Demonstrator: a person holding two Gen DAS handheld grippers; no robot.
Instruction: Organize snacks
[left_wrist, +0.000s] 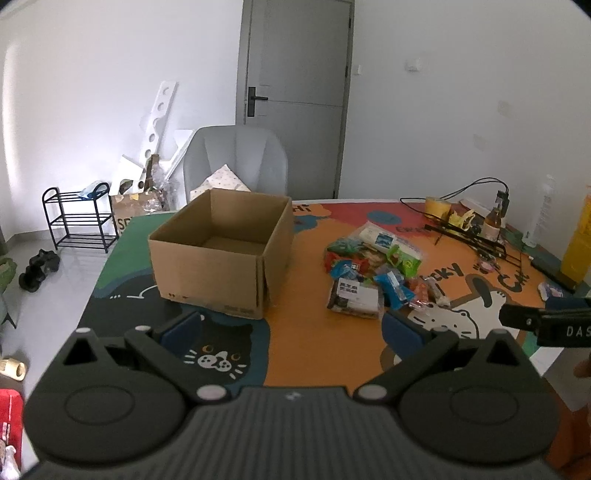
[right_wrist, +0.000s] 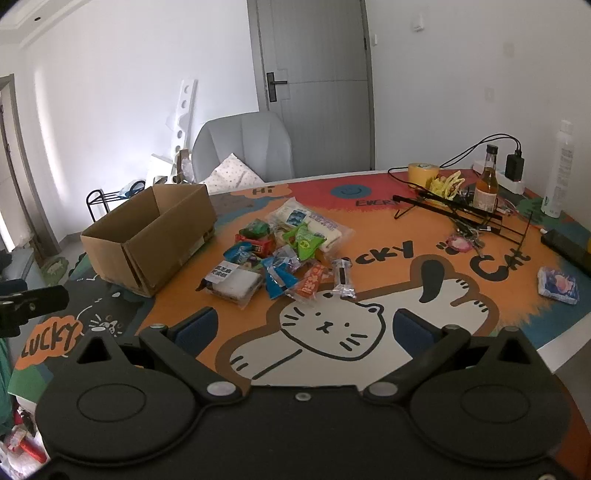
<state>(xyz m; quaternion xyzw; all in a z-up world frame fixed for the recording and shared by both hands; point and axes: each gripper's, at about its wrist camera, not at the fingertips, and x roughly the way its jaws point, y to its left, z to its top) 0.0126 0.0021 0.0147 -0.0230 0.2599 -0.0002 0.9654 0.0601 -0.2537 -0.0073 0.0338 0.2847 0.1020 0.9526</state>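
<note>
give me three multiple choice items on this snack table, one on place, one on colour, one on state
1. Where is the snack pile relative to the box, in the right wrist view?
A. inside it
B. to its right, on the mat
C. behind it

2. What colour is the tape roll at the far side of the table?
A. yellow
B. blue
C. white

3. What state is the box in?
A. sealed
B. open and no snacks visible inside
C. open and full of snacks

Answers:
1. B, the snacks lie on the mat beside the box's right side.
2. A, the roll near the bottle is yellow.
3. B, in the left wrist view the top of the box is open and bare cardboard shows inside.
</note>
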